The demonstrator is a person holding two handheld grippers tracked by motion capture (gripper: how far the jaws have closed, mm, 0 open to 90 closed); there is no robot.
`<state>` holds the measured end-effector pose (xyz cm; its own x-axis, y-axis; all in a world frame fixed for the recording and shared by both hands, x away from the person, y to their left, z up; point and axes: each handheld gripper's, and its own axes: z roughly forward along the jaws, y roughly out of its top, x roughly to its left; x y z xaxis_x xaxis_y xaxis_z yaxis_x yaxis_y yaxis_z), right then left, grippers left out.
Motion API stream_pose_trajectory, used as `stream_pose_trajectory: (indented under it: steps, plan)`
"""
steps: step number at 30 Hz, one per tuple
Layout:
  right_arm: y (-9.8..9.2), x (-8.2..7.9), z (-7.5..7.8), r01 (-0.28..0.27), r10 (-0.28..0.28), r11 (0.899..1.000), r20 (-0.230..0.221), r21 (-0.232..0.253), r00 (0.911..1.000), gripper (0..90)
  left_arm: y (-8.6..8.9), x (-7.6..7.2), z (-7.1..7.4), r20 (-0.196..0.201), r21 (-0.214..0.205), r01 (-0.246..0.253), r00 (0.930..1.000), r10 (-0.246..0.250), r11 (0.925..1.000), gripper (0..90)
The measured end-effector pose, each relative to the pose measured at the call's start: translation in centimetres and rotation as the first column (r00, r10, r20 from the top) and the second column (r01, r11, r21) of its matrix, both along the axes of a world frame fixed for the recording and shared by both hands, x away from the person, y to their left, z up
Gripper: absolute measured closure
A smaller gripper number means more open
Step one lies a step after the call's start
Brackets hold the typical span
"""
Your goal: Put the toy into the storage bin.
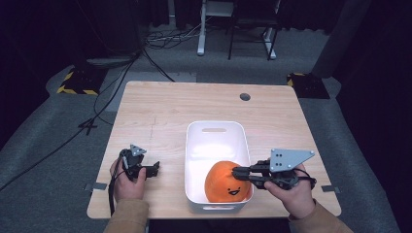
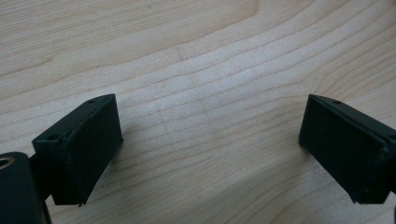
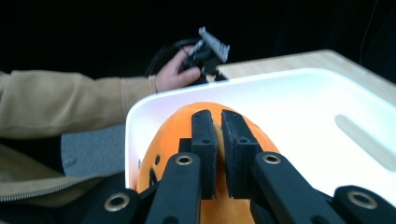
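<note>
Here, orange plush [image 1: 225, 183] face toward person, pinched by right tool [image 1: 236, 173].

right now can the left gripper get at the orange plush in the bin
Probably yes: the left gripper is open over bare table, and the white bin is open-topped. The right gripper already pinches the orange plush.

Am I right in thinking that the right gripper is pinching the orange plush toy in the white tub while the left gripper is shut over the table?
Not quite: the left gripper is open, its jaws wide apart over bare table in the left gripper view. The right gripper does pinch the orange plush toy in the white tub.
</note>
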<state>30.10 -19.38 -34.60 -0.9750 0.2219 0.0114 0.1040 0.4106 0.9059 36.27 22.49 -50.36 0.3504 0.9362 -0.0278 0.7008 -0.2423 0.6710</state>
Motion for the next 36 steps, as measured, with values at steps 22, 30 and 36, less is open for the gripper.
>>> stream_pose_trajectory:
  steps: [22,30,36]
  plan:
    - [0.2,0.8,-1.0,0.131,-0.134,0.990,-0.060,-0.048,0.9892,43.0,0.0,0.0,0.0,0.000,0.000,0.000,1.0000,0.000,1.0000,6.2]
    - [-0.8,1.5,0.2,0.174,-0.174,0.985,-0.025,-0.021,0.9844,39.4,0.0,0.0,0.0,-0.001,0.002,0.002,1.0000,-0.002,1.0000,6.2]
    - [-1.8,2.3,0.8,0.212,-0.212,0.977,-0.016,-0.009,0.9771,38.6,0.0,0.0,0.0,0.000,0.003,0.000,1.0000,0.000,1.0000,6.2]
